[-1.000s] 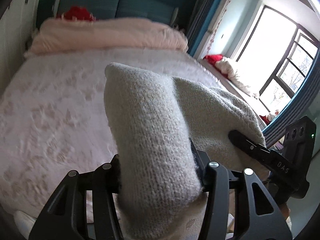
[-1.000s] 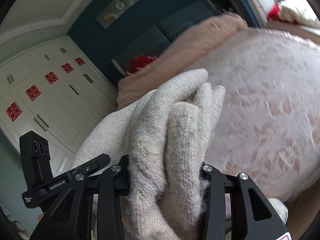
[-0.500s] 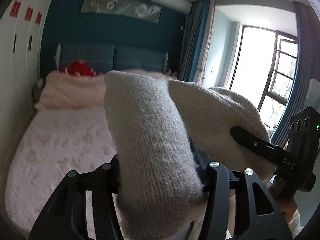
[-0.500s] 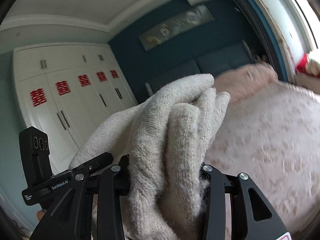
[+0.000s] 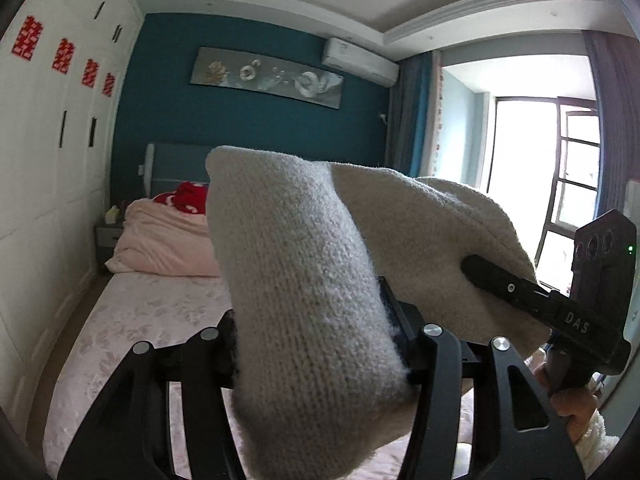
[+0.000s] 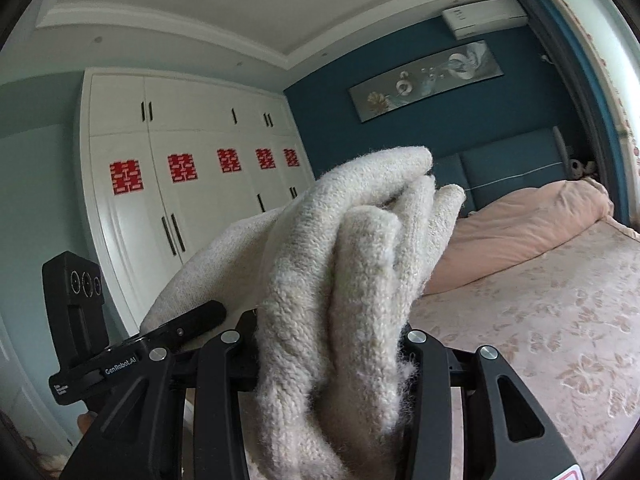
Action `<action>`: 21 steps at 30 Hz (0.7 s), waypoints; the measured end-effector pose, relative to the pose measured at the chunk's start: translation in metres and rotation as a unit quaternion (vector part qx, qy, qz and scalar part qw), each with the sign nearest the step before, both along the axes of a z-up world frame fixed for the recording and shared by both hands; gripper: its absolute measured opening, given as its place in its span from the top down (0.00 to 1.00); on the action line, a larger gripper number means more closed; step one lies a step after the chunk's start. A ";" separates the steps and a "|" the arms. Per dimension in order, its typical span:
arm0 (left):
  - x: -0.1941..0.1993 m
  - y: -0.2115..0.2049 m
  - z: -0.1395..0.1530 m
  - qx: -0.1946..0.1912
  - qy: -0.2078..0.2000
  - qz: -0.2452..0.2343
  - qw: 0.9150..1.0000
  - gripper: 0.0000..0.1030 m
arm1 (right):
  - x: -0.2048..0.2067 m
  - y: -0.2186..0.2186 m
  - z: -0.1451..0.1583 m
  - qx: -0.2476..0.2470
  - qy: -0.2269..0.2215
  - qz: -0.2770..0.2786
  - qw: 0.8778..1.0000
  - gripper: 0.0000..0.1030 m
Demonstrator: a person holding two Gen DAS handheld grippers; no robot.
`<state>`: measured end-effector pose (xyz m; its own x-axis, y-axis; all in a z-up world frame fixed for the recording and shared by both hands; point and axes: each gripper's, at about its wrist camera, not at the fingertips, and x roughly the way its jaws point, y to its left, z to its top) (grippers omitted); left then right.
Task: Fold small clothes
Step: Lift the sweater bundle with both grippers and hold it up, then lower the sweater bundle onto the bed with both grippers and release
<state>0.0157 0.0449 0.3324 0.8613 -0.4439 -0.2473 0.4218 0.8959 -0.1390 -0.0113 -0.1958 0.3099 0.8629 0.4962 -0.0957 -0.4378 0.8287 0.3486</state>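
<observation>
A cream knitted garment (image 5: 304, 292) is held up in the air above the bed between both grippers. My left gripper (image 5: 320, 344) is shut on one bunched end of it. My right gripper (image 6: 332, 344) is shut on the other end (image 6: 360, 280), where several folds are pinched together. The cloth spans between them; the right gripper also shows at the right of the left wrist view (image 5: 560, 312), and the left gripper shows at the left of the right wrist view (image 6: 132, 352). The fingertips are hidden by the knit.
A bed with a pink flowered cover (image 6: 540, 340) lies below and ahead, with a pink duvet (image 5: 168, 244) and a red cushion (image 5: 186, 196) at its head. White wardrobes (image 6: 168, 208) line the left wall. A window (image 5: 560, 168) is on the right.
Both grippers have risen and tilted upward with the garment. The view has swung from the bed surface to the walls and ceiling. The grips have not changed.
</observation>
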 end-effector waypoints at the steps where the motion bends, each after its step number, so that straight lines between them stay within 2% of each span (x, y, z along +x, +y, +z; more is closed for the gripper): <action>1: 0.005 0.007 -0.004 0.000 0.006 0.007 1.000 0.49 | 0.007 0.005 -0.002 -0.002 0.005 0.004 1.000 0.61; 4: 0.024 0.025 -0.023 -0.005 0.028 0.021 0.999 0.49 | 0.035 0.021 -0.019 -0.002 0.030 0.015 0.999 0.61; 8: 0.056 0.046 -0.058 -0.005 0.073 0.035 0.997 0.49 | 0.079 0.041 -0.057 -0.003 0.084 0.022 0.996 0.61; 12: 0.089 0.062 -0.094 -0.009 0.121 0.039 0.992 0.49 | 0.109 0.055 -0.089 -0.008 0.125 0.023 0.992 0.61; 16: 0.109 0.074 -0.120 -0.012 0.145 0.033 0.989 0.49 | 0.130 0.061 -0.114 -0.013 0.153 0.020 0.988 0.61; 18: 0.115 0.075 -0.138 -0.011 0.155 0.031 0.987 0.48 | 0.138 0.062 -0.140 -0.024 0.172 0.012 0.985 0.57; 19: 0.120 0.076 -0.155 -0.009 0.169 0.030 0.985 0.47 | 0.143 0.064 -0.154 -0.026 0.185 0.011 0.982 0.52; 21: 0.134 0.078 -0.195 -0.001 0.212 0.037 0.977 0.41 | 0.153 0.062 -0.211 -0.010 0.234 0.013 0.972 0.44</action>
<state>0.1497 0.1231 0.1375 0.7112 -0.3859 -0.5877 0.2608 0.9211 -0.2891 0.1422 -0.1335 0.0986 0.7097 0.5112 -0.4847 -0.2565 0.8283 0.4981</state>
